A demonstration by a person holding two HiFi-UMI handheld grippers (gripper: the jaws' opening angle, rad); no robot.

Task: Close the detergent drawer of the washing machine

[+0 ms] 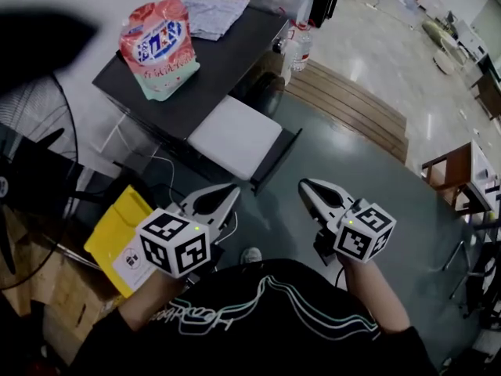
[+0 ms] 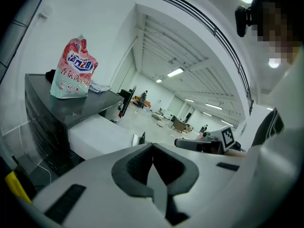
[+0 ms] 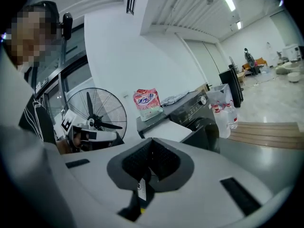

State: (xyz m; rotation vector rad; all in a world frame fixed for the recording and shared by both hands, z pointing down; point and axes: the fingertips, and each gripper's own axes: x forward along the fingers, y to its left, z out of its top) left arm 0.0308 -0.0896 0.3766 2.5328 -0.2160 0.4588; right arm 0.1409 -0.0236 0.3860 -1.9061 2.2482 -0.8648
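White jaws of the left gripper (image 1: 232, 189) are clenched together on nothing; the right gripper (image 1: 305, 186) is likewise closed and empty. Both hang clear of the machine. At 12 o'clock from the left gripper, the white detergent drawer (image 1: 235, 138) juts open from the dark washing machine (image 1: 227, 53). A pink detergent pouch (image 1: 159, 45) stands on the machine's top at 11 o'clock.
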